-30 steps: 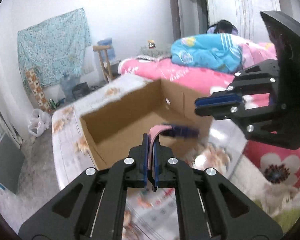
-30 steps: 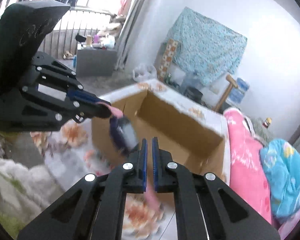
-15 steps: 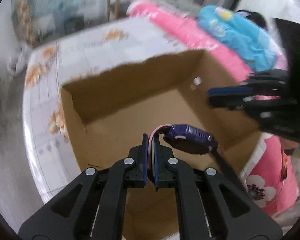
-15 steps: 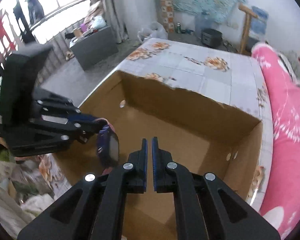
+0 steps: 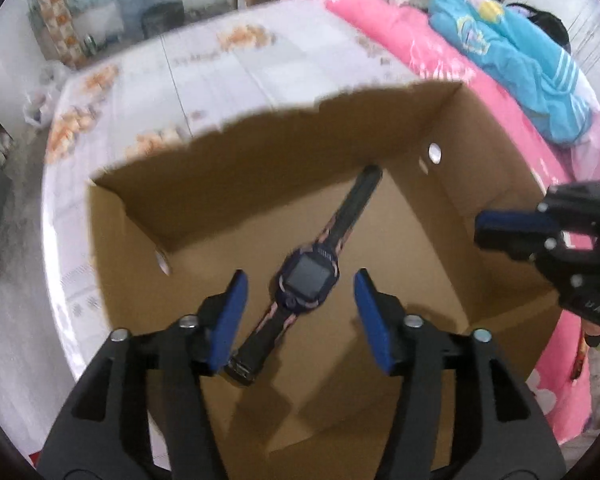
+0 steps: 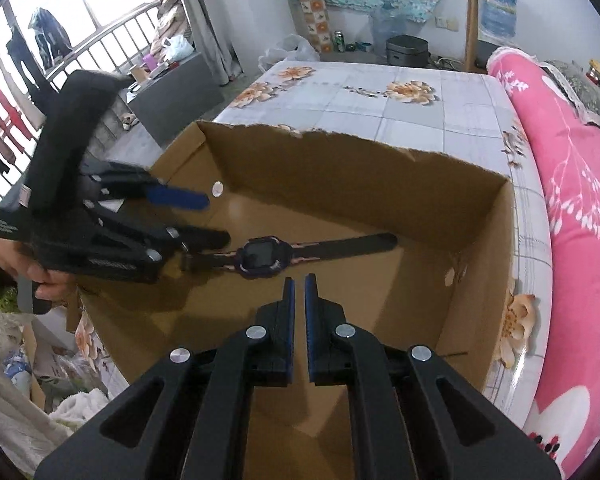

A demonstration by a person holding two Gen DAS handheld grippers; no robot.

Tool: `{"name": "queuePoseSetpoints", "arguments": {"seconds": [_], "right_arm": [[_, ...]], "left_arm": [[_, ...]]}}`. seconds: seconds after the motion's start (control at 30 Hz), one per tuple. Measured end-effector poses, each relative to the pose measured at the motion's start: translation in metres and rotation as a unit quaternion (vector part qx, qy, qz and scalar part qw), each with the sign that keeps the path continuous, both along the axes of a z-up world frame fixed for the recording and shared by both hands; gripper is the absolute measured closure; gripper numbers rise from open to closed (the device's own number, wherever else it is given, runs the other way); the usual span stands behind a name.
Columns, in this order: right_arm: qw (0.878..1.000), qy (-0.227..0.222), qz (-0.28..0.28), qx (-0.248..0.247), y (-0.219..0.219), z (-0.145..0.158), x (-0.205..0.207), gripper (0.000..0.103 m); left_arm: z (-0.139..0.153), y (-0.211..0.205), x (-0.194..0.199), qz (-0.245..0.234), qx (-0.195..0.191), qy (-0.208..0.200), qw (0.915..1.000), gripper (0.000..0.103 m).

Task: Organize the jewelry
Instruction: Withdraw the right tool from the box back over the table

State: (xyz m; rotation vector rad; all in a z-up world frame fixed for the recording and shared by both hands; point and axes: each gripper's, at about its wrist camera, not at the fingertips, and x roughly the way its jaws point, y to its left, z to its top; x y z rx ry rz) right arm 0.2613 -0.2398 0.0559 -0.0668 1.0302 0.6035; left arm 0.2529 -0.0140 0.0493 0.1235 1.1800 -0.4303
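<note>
**Now the watch is in the box, both grippers above it**

Now the left gripper (image 5: 300, 312) stands with its two blue pads spread wide and nothing between them. Its fingers (image 5: 230, 320) hang over the open cardboard box (image 5: 260, 168), and the watch (image 5: 306, 280) shows in the gap between them without touching either pad. In the right wrist view the left gripper (image 6: 196, 216) comes in from nine o'clock, and its lower finger reaches close to the buckle end of the strap; I cannot tell if it touches.

The right gripper (image 6: 298, 284) has its pads almost together, only a thin slit between them, and it holds nothing. It points toward twelve o'clock over the box (image 6: 340, 160), with the watch (image 6: 264, 262) just beyond its tips. In the left wrist view it (image 5: 480, 228) enters from three o'clock, over the right wall of the box.

The watch is dark purple with a square screen facing up, its strap stretched out straight inside the box.

The box stands on a bed with a flowered sheet (image 6: 380, 100). A pink blanket (image 6: 572, 200) lies at three o'clock, and a blue quilt (image 5: 512, 56) is at two o'clock in the left wrist view.
</note>
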Motion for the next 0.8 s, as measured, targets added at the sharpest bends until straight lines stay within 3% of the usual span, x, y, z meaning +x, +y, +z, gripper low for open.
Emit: {"name": "queuePoseSetpoints", "arguments": {"seconds": [0.03, 0.17, 0.33, 0.43, 0.53, 0.63, 0.8], "right_arm": [[1.000, -0.005, -0.002, 0.000, -0.003, 0.002, -0.004, 0.097], [0.999, -0.022, -0.013, 0.022, -0.014, 0.014, -0.017, 0.097], [0.995, -0.071, -0.023, 0.066, -0.032, 0.042, -0.067, 0.094], [0.991, -0.103, -0.023, 0.088, -0.040, 0.049, -0.107, 0.080], [0.987, -0.123, -0.025, 0.096, -0.042, 0.043, -0.148, 0.067], [0.990, -0.107, -0.038, 0.082, -0.034, 0.021, -0.172, 0.055], [0.996, -0.056, -0.062, 0.023, -0.007, -0.033, -0.183, 0.051]], "left_arm": [[0.009, 0.002, -0.004, 0.006, 0.001, -0.021, 0.9998, 0.034], [0.042, 0.018, -0.024, 0.027, -0.013, -0.074, 0.9968, 0.024], [0.079, 0.047, -0.077, 0.044, -0.056, -0.128, 0.9892, 0.017], [0.087, 0.065, -0.120, 0.048, -0.072, -0.155, 0.9841, 0.013], [0.081, 0.077, -0.156, 0.056, -0.069, -0.167, 0.9819, 0.012], [0.061, 0.088, -0.185, 0.062, -0.054, -0.159, 0.9840, 0.010], [-0.003, 0.087, -0.200, 0.084, -0.034, -0.081, 0.9926, 0.010]]}}
